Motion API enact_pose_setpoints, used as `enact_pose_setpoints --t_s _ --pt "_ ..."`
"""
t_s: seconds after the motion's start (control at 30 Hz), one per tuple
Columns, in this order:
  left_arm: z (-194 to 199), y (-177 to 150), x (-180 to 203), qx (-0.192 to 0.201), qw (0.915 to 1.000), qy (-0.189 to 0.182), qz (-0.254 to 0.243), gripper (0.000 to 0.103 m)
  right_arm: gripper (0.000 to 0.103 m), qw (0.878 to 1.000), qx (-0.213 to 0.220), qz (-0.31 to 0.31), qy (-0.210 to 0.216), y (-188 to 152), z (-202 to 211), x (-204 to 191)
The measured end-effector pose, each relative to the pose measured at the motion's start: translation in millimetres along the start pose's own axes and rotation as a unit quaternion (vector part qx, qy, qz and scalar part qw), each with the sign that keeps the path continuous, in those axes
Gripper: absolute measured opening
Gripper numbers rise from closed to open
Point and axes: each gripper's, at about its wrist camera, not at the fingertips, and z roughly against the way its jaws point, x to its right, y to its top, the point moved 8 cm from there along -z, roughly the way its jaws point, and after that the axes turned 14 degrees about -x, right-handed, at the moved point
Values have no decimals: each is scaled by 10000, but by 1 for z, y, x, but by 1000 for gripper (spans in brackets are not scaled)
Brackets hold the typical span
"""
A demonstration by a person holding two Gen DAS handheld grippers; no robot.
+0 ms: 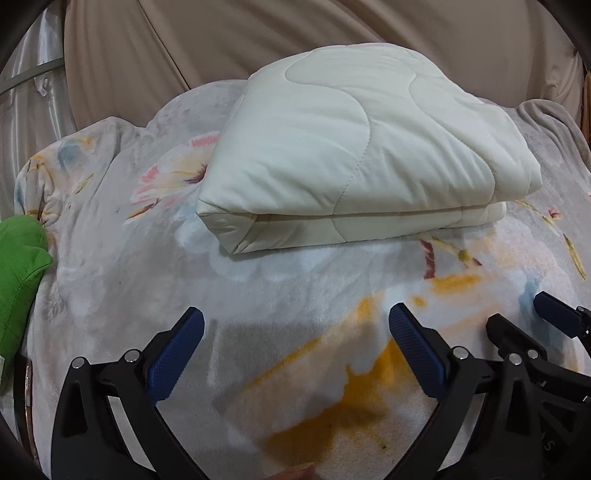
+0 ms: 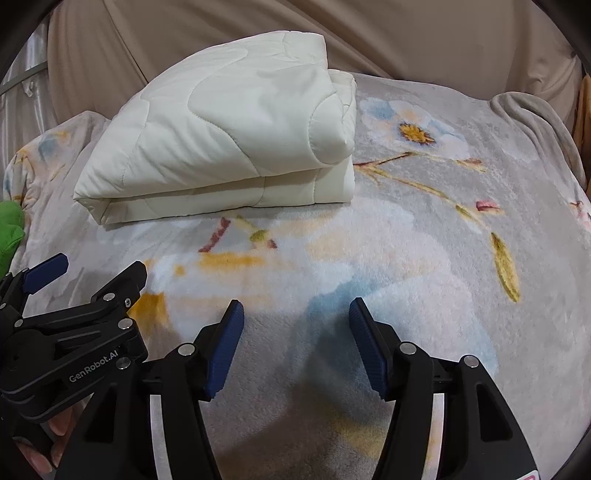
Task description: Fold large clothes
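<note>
A cream quilted cover (image 1: 354, 155) lies folded into a thick rectangle on a floral fleece blanket (image 1: 295, 302); it also shows in the right wrist view (image 2: 225, 136) at the upper left. My left gripper (image 1: 295, 325) is open and empty, hovering over the blanket in front of the folded cover. My right gripper (image 2: 295, 314) is open and empty, over the blanket to the right of the cover's near edge. The right gripper's fingers (image 1: 554, 310) show at the right edge of the left wrist view, and the left gripper (image 2: 85, 273) shows at the left of the right wrist view.
A green cloth (image 1: 18, 266) lies at the bed's left edge, also seen in the right wrist view (image 2: 11, 229). A beige curtain (image 1: 258, 33) hangs behind the bed. The floral blanket (image 2: 443, 221) spreads wide to the right.
</note>
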Motion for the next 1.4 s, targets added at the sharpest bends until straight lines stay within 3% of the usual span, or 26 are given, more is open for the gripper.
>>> enact_pose_setpoints --t_s 1.4 --pt "9 -1 -3 221 9992 309 -113 98 62 9998 84 -69 -148 0 2 5"
